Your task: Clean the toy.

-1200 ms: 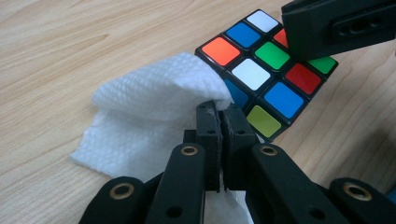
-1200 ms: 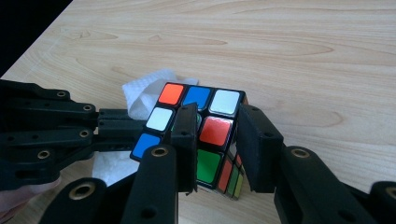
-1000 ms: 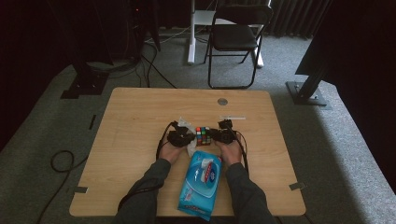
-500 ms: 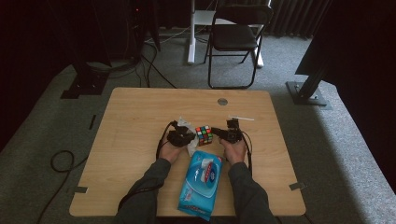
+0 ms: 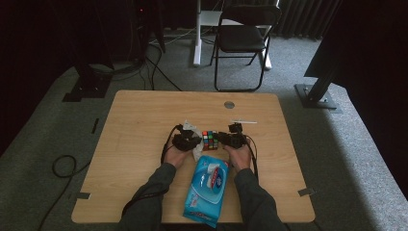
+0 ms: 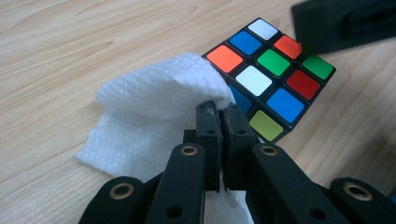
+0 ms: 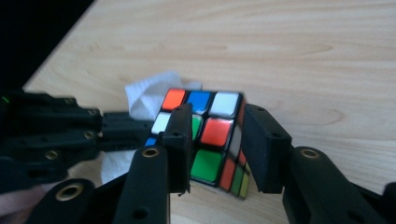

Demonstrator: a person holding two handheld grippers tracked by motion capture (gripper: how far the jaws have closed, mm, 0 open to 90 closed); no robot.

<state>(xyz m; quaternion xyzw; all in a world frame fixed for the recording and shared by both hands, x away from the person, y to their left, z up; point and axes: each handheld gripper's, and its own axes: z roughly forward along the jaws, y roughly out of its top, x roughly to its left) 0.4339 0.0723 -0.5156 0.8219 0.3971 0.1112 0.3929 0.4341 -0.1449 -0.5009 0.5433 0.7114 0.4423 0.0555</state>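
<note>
Coloured stickers mark the Rubik's cube [image 5: 210,140], which sits near the middle of the counter [image 5: 144,115] between both tongs. The left tongs [image 6: 219,109] are clamped tight on a white wipe [image 6: 154,93] that presses against the cube's side. The right tongs [image 7: 217,140] have just been opening; the right gripper view shows their jaws astride the cube's corner, though whether the pads touch it cannot be told. The high view adds a blue wipes pack [image 5: 206,187] at the near edge, between the forearms, with bare wood at the left, right and far sides.
</note>
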